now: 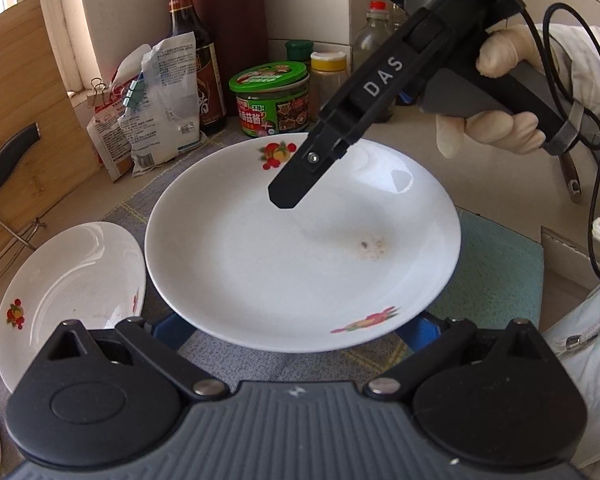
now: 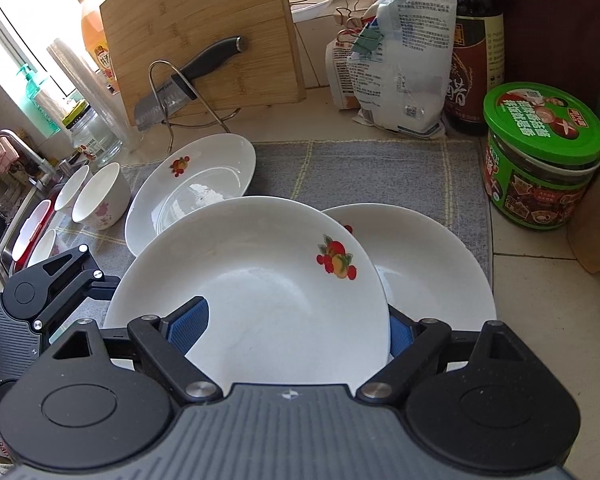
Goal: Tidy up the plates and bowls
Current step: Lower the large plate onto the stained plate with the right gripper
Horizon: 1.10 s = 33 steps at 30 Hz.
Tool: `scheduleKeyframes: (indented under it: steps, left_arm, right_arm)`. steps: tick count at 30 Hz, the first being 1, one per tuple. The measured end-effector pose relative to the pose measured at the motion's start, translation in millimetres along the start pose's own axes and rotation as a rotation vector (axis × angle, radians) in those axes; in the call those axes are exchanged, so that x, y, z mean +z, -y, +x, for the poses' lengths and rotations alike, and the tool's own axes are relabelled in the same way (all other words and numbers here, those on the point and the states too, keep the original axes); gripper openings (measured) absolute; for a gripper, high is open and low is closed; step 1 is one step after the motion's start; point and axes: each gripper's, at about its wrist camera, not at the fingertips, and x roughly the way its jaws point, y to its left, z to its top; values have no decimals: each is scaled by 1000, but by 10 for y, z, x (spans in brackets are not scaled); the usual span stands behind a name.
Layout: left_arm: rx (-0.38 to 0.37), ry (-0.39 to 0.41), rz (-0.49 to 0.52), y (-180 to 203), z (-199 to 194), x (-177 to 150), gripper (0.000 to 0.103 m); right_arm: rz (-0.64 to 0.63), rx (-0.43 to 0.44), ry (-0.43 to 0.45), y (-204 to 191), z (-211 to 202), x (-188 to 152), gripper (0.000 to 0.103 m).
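A white fruit-print plate [image 1: 284, 264] [image 2: 260, 292] fills both views and overlaps two similar plates, one to the right [image 2: 428, 280] and one behind [image 2: 196, 184] [image 1: 72, 280]. My left gripper [image 1: 294, 332] has both blue pads under the plate's near rim, set wide apart, and their contact is hidden. My right gripper [image 2: 296, 330] straddles the rim. Its left pad stands over the plate's inside and its right pad sits outside the rim. Seen from the left wrist, that finger [image 1: 296, 184] hovers over the plate and casts a shadow. Two flowered bowls [image 2: 100, 200] stand at the left.
The plates lie on a grey mat [image 2: 380, 172], with a teal cloth [image 1: 500, 272] beside it. A green-lidded jar [image 2: 540, 168], a dark sauce bottle [image 1: 192, 52] and clipped bags [image 2: 400, 60] crowd the back. A knife [image 2: 188, 76] on a wire stand leans on a bamboo board. The sink [image 2: 4, 248] is at the left.
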Motion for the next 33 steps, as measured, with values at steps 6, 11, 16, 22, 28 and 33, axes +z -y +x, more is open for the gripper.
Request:
scheduleKeyframes:
  steps: [6,11,16,22,28,33]
  left_arm:
    - [-2,-21,1,2,123,55,102]
    - [-3,-29,6,6,183,98,102]
    - [-2,-46,7,-15,249,133,102]
    - [3,-68,14,-13,293,197,102]
    - [16,-89,27,1,347,253,102]
    - [17,-103,25,-5,389,276,102]
  right_arm:
    - [13,-2,-11,127,63,-1,92]
    - [28,-3,-17,213,91,1,92]
    - [34,-1,-14,263,102,6,92]
    - [56,5,-6,354,125,1,92]
    - [71,4,-12,414,142,-38,92]
    - [78,-8,-6,451,115,-37,92]
